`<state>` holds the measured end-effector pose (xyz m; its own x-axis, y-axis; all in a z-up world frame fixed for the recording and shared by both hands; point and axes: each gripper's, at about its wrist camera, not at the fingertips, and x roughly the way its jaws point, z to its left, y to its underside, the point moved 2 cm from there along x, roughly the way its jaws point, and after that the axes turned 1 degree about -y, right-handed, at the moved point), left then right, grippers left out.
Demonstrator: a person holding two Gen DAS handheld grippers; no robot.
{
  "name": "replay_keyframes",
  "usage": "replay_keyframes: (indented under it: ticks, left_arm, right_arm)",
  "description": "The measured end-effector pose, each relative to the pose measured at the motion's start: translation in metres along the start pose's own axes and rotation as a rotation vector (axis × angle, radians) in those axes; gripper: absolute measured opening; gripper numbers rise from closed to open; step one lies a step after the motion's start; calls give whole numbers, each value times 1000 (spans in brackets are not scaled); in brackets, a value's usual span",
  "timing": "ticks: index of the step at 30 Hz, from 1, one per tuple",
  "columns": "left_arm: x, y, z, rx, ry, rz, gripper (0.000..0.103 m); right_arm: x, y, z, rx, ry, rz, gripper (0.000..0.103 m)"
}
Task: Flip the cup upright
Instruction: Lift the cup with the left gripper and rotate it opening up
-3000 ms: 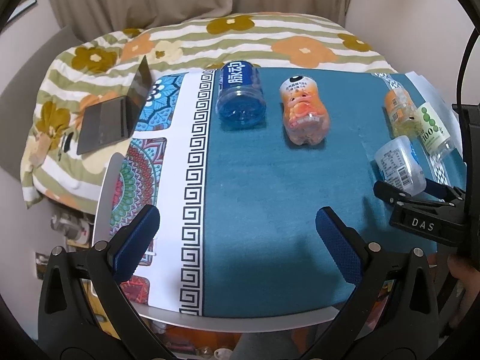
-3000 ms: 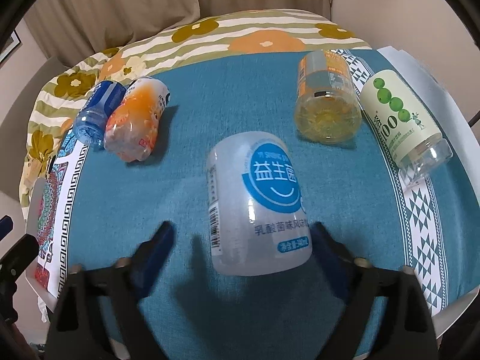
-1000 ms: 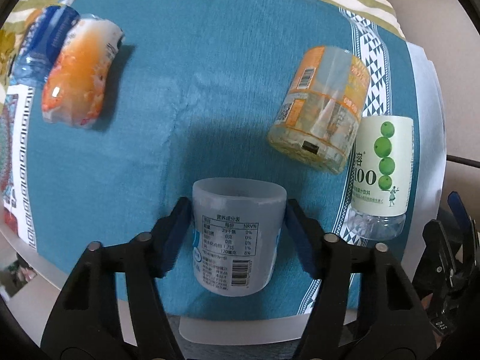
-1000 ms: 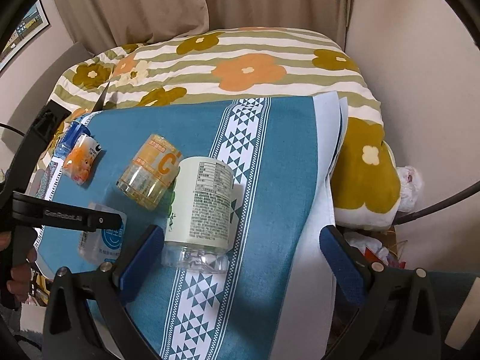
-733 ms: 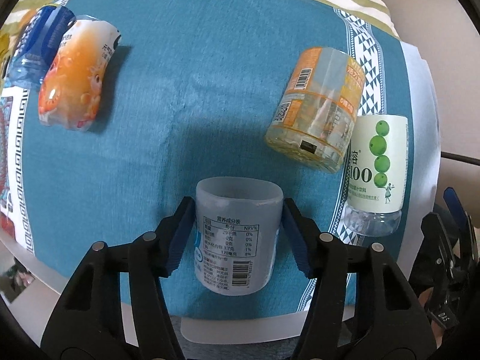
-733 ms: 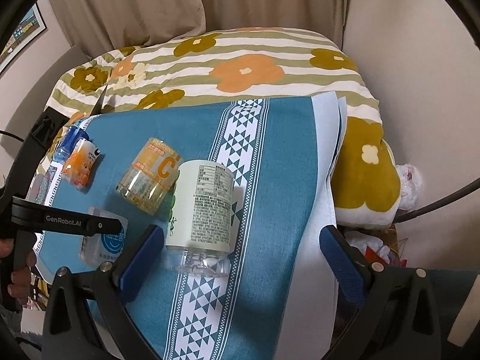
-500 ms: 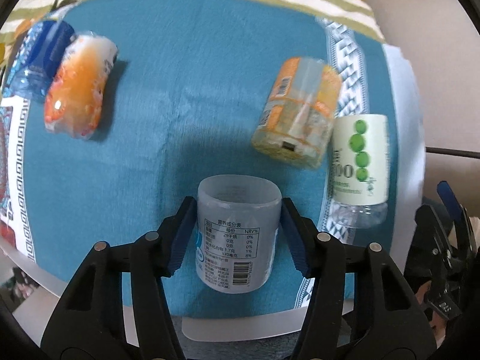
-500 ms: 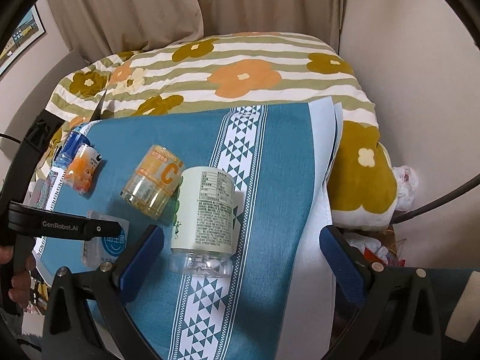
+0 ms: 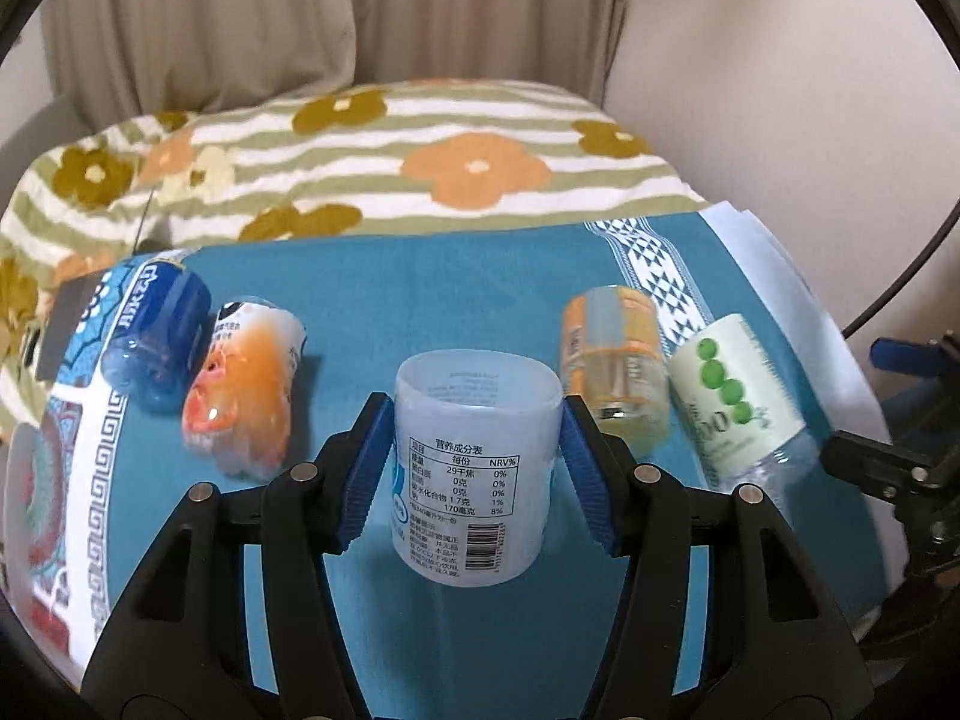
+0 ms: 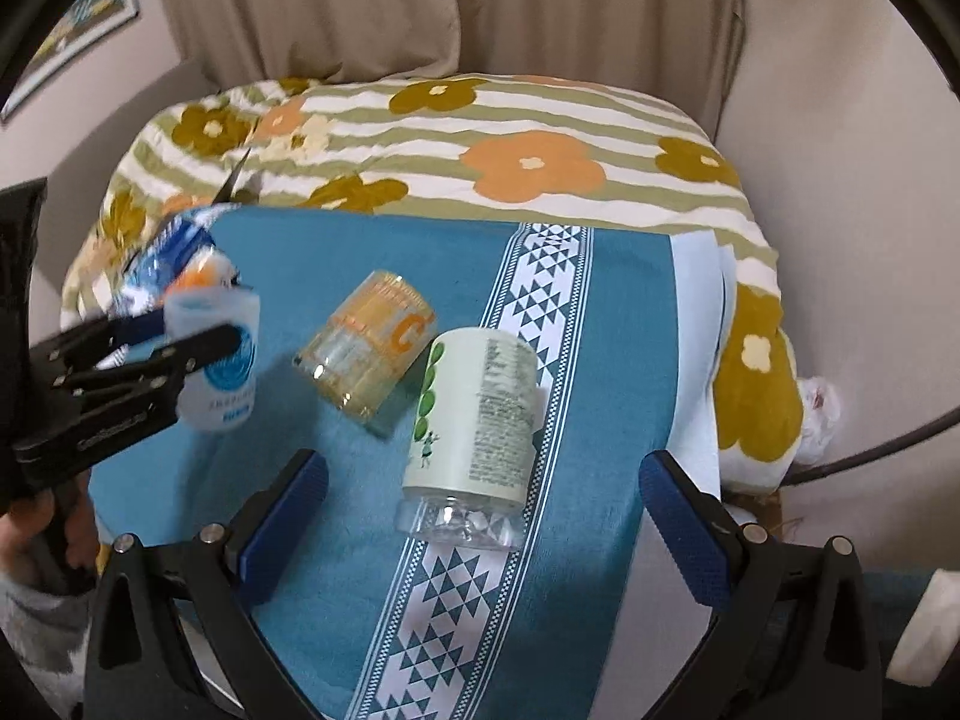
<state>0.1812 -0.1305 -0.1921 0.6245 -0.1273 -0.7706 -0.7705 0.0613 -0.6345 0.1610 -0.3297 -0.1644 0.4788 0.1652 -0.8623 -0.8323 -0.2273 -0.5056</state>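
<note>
My left gripper (image 9: 477, 468) is shut on a translucent white cup (image 9: 474, 474) with a blue logo and a nutrition label. Its blue pads clamp both sides. The cup is close to upright with its open mouth up, held just above the teal tablecloth (image 9: 420, 288). In the right wrist view the same cup (image 10: 219, 354) shows at the left, inside the left gripper (image 10: 180, 339). My right gripper (image 10: 483, 516) is open and empty, hovering over the table's right part, near a lying green-dotted bottle cup (image 10: 477, 420).
Other cups lie on their sides: a blue one (image 9: 153, 336), an orange-white one (image 9: 246, 384), an orange-labelled clear one (image 9: 615, 360) and the green-dotted one (image 9: 735, 396). A flowered striped bedspread (image 9: 420, 150) lies behind the table. A wall stands to the right.
My left gripper has tilted up from a downward look to level, turning the held cup toward upright. The right gripper stayed open and drifted slightly.
</note>
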Motion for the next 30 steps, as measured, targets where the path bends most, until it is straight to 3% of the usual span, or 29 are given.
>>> replay_keyframes:
  ticks: [8, 17, 30]
  left_arm:
    - [7, 15, 12, -19, 9, -47, 61]
    - [-5, 37, 5, 3, -14, -47, 62]
    - [-11, 50, 8, 62, -35, -140, 63]
  right_arm:
    - [11, 13, 7, -12, 23, 0, 103]
    - [9, 22, 18, -39, 39, -7, 103]
    - [8, 23, 35, -73, 59, -32, 103]
